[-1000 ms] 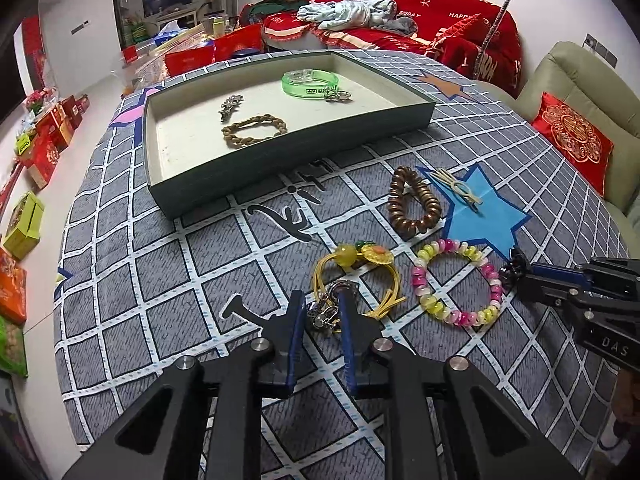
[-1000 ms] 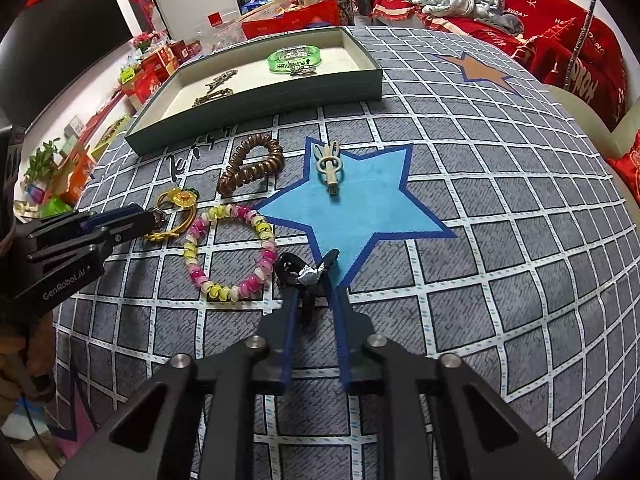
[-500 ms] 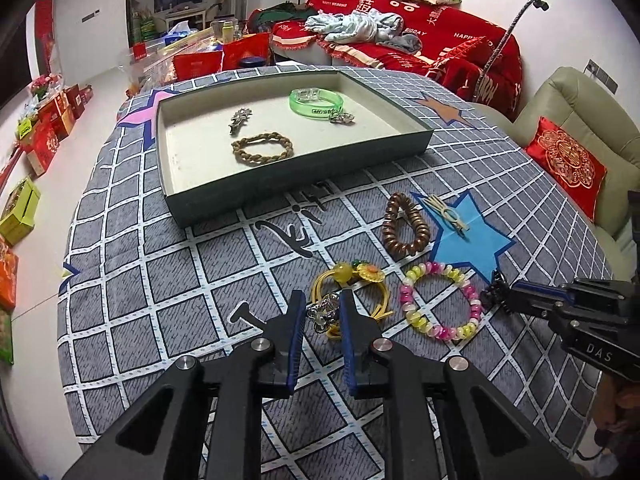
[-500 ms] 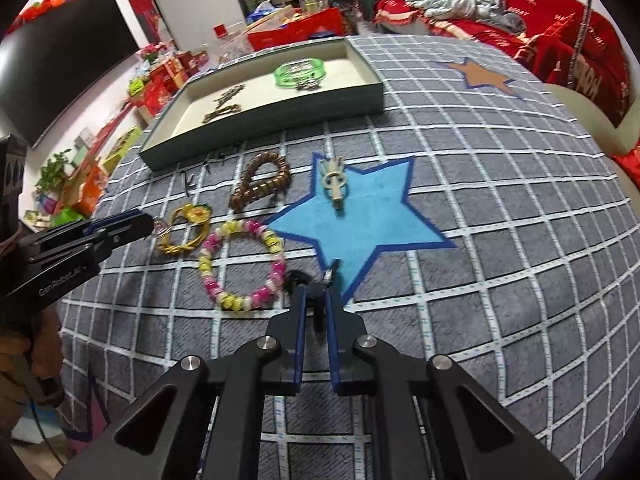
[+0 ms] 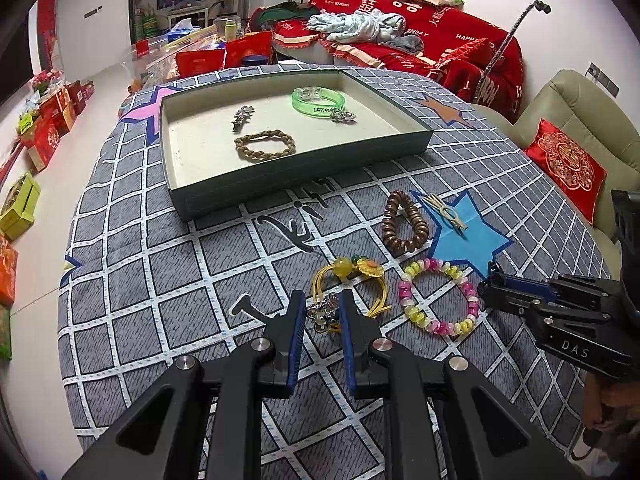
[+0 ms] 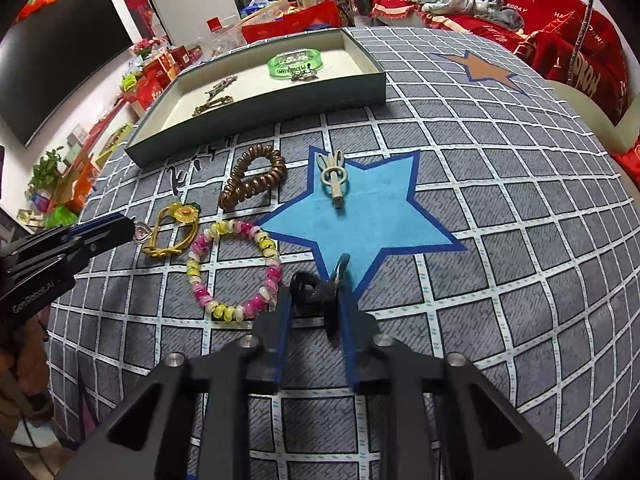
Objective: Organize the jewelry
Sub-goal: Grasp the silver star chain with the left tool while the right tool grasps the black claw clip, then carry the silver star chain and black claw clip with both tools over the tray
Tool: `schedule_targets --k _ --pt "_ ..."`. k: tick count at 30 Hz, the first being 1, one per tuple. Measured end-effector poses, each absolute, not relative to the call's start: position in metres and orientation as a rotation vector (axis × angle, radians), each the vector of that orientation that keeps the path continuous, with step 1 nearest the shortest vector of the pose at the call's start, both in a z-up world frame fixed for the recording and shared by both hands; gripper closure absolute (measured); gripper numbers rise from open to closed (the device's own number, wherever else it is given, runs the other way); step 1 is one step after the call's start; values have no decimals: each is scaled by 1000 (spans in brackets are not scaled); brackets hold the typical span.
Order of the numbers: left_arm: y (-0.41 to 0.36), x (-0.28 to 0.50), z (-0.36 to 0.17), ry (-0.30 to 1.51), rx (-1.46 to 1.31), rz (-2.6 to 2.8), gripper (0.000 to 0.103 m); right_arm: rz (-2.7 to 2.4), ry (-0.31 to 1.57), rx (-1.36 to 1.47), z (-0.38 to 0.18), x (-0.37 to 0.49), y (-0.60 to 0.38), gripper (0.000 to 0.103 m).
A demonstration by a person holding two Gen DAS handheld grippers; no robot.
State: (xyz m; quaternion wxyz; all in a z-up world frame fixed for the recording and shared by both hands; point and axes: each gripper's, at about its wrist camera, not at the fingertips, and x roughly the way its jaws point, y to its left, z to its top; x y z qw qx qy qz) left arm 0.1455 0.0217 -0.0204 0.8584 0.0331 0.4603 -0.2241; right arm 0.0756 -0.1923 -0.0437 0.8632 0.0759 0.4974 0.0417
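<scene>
My left gripper (image 5: 322,307) is shut on a small silver charm (image 5: 320,314) and holds it above the yellow cord bracelet (image 5: 352,280). My right gripper (image 6: 316,295) is shut on a black hair clip (image 6: 316,290) held just above the table. On the cloth lie a pink and yellow bead bracelet (image 5: 438,296), a brown coil hair tie (image 5: 404,222) and a cream hair clip (image 5: 446,214). The grey tray (image 5: 304,182) at the back holds a green bangle (image 5: 318,100), a braided brown bracelet (image 5: 264,145), a silver pin (image 5: 243,117) and a small silver piece (image 5: 343,116).
The round table has a grey grid cloth with a blue star (image 6: 360,216). A beige sofa with a red cushion (image 5: 566,164) stands at the right. Red bedding (image 5: 400,32) lies behind the table. Boxes (image 5: 48,128) line the floor at the left.
Both grippers have lifted and drawn back from the table with their pieces held. The silver charm came off the yellow bracelet; the black clip left the cloth.
</scene>
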Motion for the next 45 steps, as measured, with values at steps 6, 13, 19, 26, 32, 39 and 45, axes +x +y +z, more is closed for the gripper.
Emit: schedule_targets --k 6,13,19,26,32,39,45 --pt "24 146 -20 971 54 -467 69 81 1018 177 -35 74 -198 80" --pt "28 148 -12 951 39 -468 69 98 991 213 -21 80 -205 80" --pt "31 154 -2 934 15 -469 69 120 966 198 -6 93 -204 80" --pt "31 175 17 877 5 -460 69 160 932 176 14 124 -201 80" --pt "32 208 29 841 -15 -441 69 195 917 161 26 162 -191 80" --pt "31 259 30 822 -13 -394 69 241 920 160 29 214 -176 80" --pt "31 299 18 843 -23 -345 69 279 968 156 14 261 -162 80"
